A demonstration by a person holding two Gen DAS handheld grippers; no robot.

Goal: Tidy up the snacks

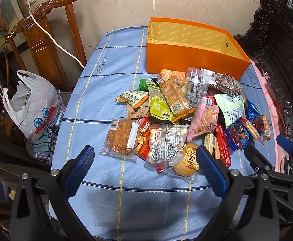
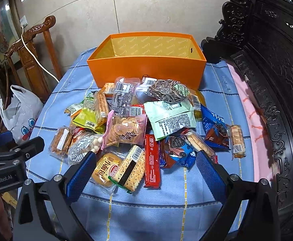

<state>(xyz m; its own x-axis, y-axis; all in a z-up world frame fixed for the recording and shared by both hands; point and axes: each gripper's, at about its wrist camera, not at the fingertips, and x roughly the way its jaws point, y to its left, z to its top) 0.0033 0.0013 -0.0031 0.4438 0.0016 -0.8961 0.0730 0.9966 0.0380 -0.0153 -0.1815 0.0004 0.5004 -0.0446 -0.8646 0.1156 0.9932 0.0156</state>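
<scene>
left gripper (image 1: pixel 145 156) jaws wide, empty | right gripper (image 2: pixel 146 160) same | risk: pile (image 2: pixel 142 124) overlaps at frame centre, a pinch may drag neighbours, slick wrappers slip short of box (image 2: pixel 146 72)

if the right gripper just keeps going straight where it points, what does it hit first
Probably the cracker packet lying between the open fingers of the right gripper, beside the red bar; depth is hard to judge.
</scene>
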